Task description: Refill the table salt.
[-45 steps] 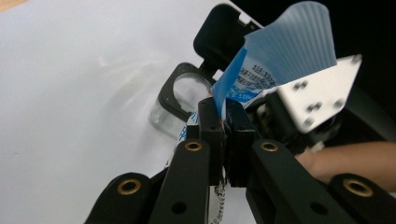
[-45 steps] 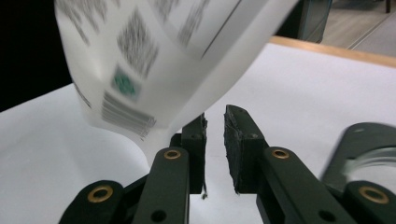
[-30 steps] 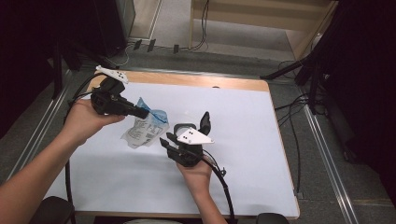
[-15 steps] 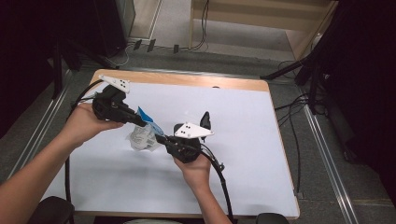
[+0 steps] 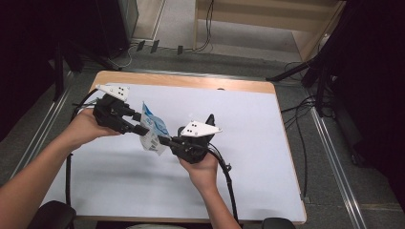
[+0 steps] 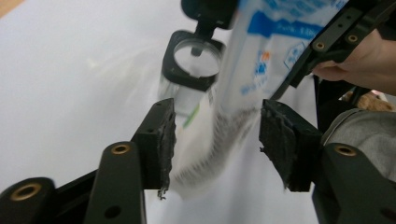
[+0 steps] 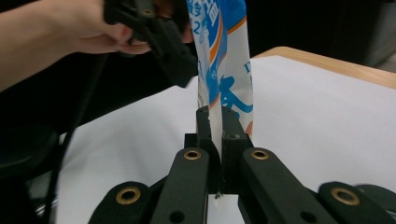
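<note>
Right gripper view has the right gripper (image 7: pixel 219 140) pinched shut on the lower edge of the crinkly blue-and-white plastic packet (image 7: pixel 224 60), held above the white table (image 5: pixel 248 119). The packet stands long axis upright, top toward the left gripper (image 6: pixel 215 140), whose jaws gape around it. Closing squarely before pulling seems wise.

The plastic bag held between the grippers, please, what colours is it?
White plastic bag with blue and orange print; right gripper view.

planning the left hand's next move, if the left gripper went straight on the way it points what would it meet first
Most likely the plastic bag, hanging just ahead between its open jaws. The right gripper, shut on the bag, lies beyond, though depth is hard to judge.
</note>
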Action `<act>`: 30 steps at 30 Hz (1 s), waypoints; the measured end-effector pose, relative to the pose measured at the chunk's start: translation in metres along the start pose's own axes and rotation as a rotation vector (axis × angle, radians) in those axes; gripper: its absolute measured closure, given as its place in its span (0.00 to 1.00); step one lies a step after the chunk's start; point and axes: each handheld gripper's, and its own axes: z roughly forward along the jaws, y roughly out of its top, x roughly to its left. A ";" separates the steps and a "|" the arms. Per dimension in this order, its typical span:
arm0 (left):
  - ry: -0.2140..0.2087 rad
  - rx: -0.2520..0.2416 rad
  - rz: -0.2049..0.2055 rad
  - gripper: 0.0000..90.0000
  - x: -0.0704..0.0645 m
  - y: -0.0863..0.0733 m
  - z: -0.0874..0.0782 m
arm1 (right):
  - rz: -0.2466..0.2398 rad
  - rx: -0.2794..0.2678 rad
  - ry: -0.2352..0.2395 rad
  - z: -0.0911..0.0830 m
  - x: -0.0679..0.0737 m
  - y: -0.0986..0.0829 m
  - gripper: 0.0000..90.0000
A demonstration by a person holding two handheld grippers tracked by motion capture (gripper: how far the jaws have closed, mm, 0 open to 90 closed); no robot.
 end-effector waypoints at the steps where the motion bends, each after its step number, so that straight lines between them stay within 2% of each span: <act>1: -0.007 0.002 0.018 0.46 0.000 0.000 0.001 | -0.003 0.004 0.011 0.000 0.001 0.001 1.00; 4: -0.077 0.015 0.044 0.49 0.001 -0.002 0.006 | -0.007 0.000 0.030 0.000 0.001 0.002 1.00; 6: -0.116 0.028 0.052 0.62 0.002 -0.002 0.008 | -0.003 0.002 0.042 -0.001 0.000 0.003 1.00; 8: -0.109 0.041 0.088 0.78 0.000 -0.002 0.008 | -0.010 0.008 0.039 -0.002 -0.002 0.003 1.00; 9: -0.119 0.044 0.092 0.83 -0.001 -0.002 0.007 | -0.003 0.012 0.033 -0.003 -0.003 0.002 1.00; 11: -0.109 0.049 0.070 0.91 -0.004 -0.001 0.005 | 0.023 0.006 0.036 -0.004 -0.008 0.002 1.00; 16: -0.023 0.090 0.007 1.00 -0.010 0.005 0.003 | 0.038 0.002 0.032 -0.002 -0.010 0.001 0.98; 18: 0.006 0.110 -0.005 1.00 -0.012 0.006 0.003 | 0.046 0.002 0.001 -0.001 -0.011 0.000 0.86; 19: 0.024 0.119 -0.027 1.00 -0.012 0.007 0.001 | 0.047 0.003 -0.008 -0.001 -0.012 0.000 0.82; 22: 0.083 0.120 -0.069 1.00 -0.013 0.010 -0.005 | 0.043 -0.024 -0.063 -0.007 -0.012 -0.004 0.79; 25: 0.136 0.128 -0.103 1.00 -0.017 0.016 -0.014 | 0.043 -0.045 -0.112 -0.014 -0.011 -0.010 0.79; 28: 0.165 0.134 -0.150 1.00 -0.020 0.024 -0.019 | 0.022 -0.021 -0.147 -0.012 -0.006 -0.018 0.87; 29: 0.161 0.135 -0.164 1.00 -0.021 0.027 -0.020 | 0.007 -0.015 -0.160 -0.010 -0.004 -0.021 0.90; 30: 0.170 0.136 -0.163 1.00 -0.023 0.030 -0.020 | -0.004 -0.006 -0.177 -0.007 -0.001 -0.024 0.94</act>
